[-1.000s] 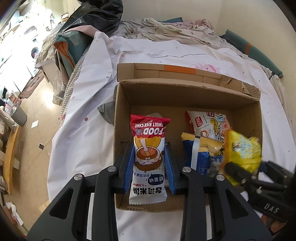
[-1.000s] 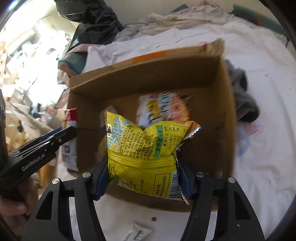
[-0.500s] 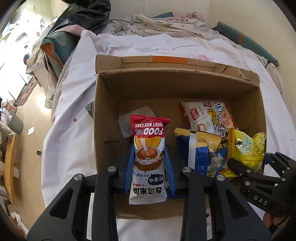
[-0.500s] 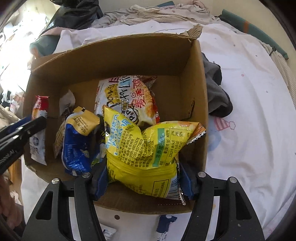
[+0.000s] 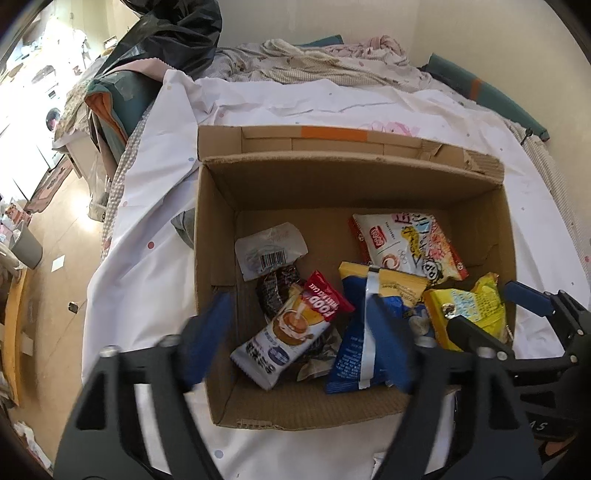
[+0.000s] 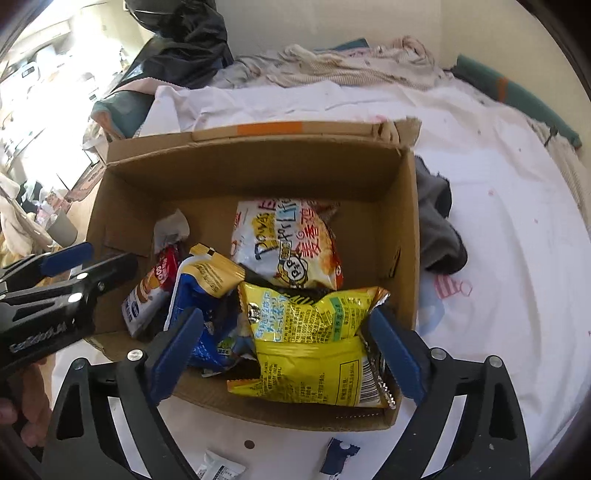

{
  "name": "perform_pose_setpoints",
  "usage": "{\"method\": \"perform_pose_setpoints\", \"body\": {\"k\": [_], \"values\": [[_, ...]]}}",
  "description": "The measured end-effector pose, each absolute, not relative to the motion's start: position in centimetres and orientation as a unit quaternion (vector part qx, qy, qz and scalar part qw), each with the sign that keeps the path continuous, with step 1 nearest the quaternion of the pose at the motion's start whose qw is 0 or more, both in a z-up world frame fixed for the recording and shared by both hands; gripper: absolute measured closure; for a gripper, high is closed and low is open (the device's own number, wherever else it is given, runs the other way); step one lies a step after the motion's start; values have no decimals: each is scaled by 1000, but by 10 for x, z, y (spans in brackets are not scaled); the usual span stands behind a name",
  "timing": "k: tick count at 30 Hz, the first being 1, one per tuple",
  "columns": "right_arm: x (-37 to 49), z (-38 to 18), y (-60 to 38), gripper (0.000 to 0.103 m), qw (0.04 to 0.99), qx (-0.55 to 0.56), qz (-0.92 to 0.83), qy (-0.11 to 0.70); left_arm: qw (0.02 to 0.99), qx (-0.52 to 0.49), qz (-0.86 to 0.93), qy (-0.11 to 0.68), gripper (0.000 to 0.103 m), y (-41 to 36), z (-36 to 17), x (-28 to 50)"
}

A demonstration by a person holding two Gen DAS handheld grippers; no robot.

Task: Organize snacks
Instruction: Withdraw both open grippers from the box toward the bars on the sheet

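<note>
An open cardboard box (image 5: 218, 229) (image 6: 402, 221) sits on a white sheet. My left gripper (image 5: 299, 347) is open over the box's near left; the red and white rice cake packet (image 5: 291, 336) lies loose below it in the box. My right gripper (image 6: 284, 354) is open over the near right; the yellow snack bag (image 6: 314, 343) rests between its spread fingers on the box's front edge. A blue and yellow bag (image 5: 365, 332) and a white and orange chip bag (image 5: 406, 247) lie in the box.
A white sachet (image 5: 269, 254) and a dark wrapper (image 5: 273, 291) lie in the box's left part. A grey cloth (image 6: 439, 225) lies right of the box. Small packets (image 6: 221, 469) (image 6: 340, 454) lie on the sheet in front. Bedding and a black bag (image 5: 173, 33) are behind.
Both grippers have opened. The rice cake packet dropped from my left gripper into the box and tilted; the yellow bag settled in the box's near right corner.
</note>
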State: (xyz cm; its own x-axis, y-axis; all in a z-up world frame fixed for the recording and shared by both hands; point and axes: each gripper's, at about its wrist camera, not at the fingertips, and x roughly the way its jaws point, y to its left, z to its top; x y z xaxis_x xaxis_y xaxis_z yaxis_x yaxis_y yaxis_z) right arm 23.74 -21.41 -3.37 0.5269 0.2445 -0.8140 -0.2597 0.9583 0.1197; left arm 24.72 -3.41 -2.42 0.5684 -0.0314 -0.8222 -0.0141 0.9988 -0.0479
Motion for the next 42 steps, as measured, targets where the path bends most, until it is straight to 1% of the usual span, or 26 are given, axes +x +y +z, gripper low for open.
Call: {"method": "perform_pose_setpoints", "body": {"k": [3,6,15,25,29,32,35,36,40,42], "values": [[238,-30,-217,8,875,10,146,461,889,-27,-8,456,21,-33,-20,244],[240,-30,-221,4,870,36,162,465,893,-30,-5,450,21,-31,-16,241],[235,-25,-238,4,864,97,165,465,900,-43,0,435,21,-21,-8,232],[213,-16,-251,4,863,115,161,465,919,-60,18,390,21,-4,15,205],[199,-8,-256,4,871,114,159,451,915,-69,22,397,21,3,13,194],[191,-9,-261,4,866,123,154,459,907,-79,-1,414,21,4,9,188],[183,-14,-269,4,858,144,151,470,906,-79,-16,415,21,0,10,179],[180,-16,-271,4,855,150,149,474,907,-75,-16,414,20,-2,9,176],[171,-24,-283,4,842,181,143,487,902,-80,-18,424,7,-9,3,166],[166,-28,-291,4,836,198,136,494,897,-79,-25,434,6,-14,-2,163]]}}
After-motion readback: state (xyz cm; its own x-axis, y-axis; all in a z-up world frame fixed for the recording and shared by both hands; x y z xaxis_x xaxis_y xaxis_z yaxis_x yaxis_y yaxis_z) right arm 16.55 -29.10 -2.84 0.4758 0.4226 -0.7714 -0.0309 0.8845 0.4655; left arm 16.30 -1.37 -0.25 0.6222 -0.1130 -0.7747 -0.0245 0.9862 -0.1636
